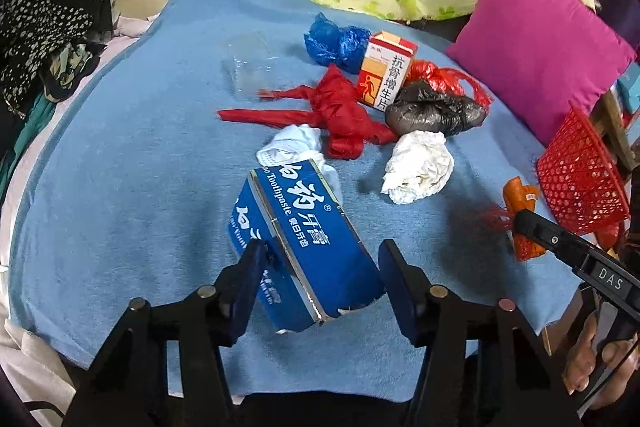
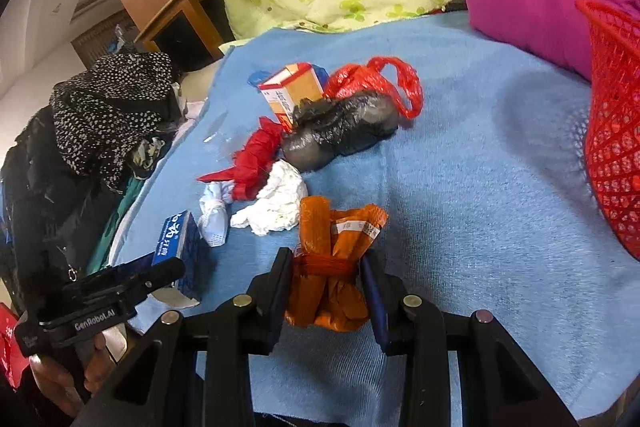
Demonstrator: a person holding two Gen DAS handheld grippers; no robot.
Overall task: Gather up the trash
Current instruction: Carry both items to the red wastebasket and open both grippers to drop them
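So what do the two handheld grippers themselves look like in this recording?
Both are black plastic scissor-style linkage frames with round silver pivot pins and flat dark-blue finger pads. The left gripper shows white lettering "GenRobot.AI" on its handle in the right wrist view; the right gripper carries a label reading "DAS" on its side in the left wrist view. No cables show, and no sleeves are visible on the hands.
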